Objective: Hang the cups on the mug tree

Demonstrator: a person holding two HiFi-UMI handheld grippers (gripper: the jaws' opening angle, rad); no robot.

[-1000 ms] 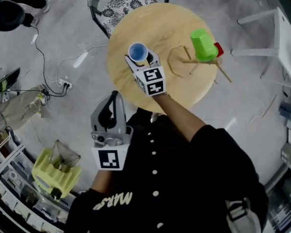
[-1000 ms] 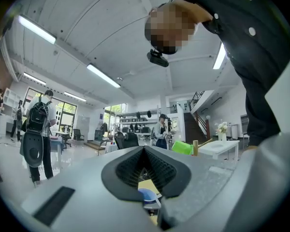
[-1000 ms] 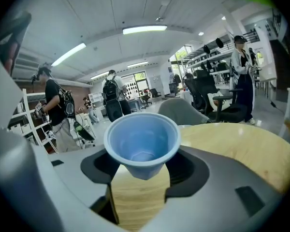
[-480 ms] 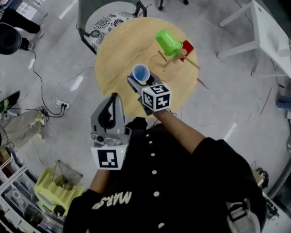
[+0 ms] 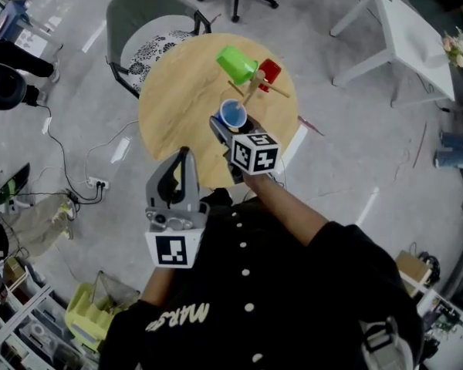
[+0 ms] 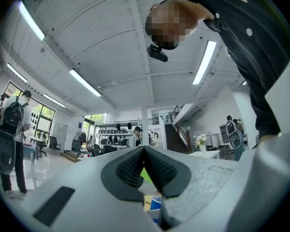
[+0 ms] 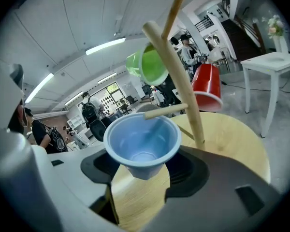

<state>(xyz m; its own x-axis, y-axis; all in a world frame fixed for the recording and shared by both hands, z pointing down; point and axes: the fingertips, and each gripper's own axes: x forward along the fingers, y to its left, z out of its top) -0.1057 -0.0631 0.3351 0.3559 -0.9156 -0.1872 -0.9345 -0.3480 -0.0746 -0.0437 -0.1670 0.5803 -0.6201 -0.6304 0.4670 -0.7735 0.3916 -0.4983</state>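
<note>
Around the round pale wooden desk point(image 5: 177, 114) we see a grey shell chair with a black-and-white patterned cushion point(image 5: 143, 29) at the upper left. A white side table point(image 5: 401, 29) stands at the upper right, and black cables point(image 5: 77, 129) trail over the grey floor point(image 5: 355, 168) on the left. A yellow-green plastic crate point(image 5: 85, 314) sits in the lower left corner. On the desk stands the wooden mug tree point(image 5: 256, 91), with a bright green plastic cup point(image 5: 235, 62) and a red plastic cup point(image 5: 268, 72) hung on its upper pegs. In the right gripper view the tree's post rises just right of and behind the held cup. A short lower peg point(image 7: 164, 111) lies across that cup's far rim; we cannot tell whether they touch.

The light blue plastic cup point(image 5: 233, 114) is small, smooth and tapered, mouth up. The pads of the right gripper point(image 5: 231, 123) are clamped on its narrow base, holding it above the desk right beside the tree. The left gripper point(image 5: 184, 160) hangs near the person's black buttoned shirt point(image 5: 293, 284), below the desk edge in the head view, its jaws together on nothing.

White lettering on the shirt, upside down to us, begins "MARS"; the rest is cut off. The cube point(image 5: 255, 153) on the right gripper bears black-and-white square markers, as does the one on the left.
</note>
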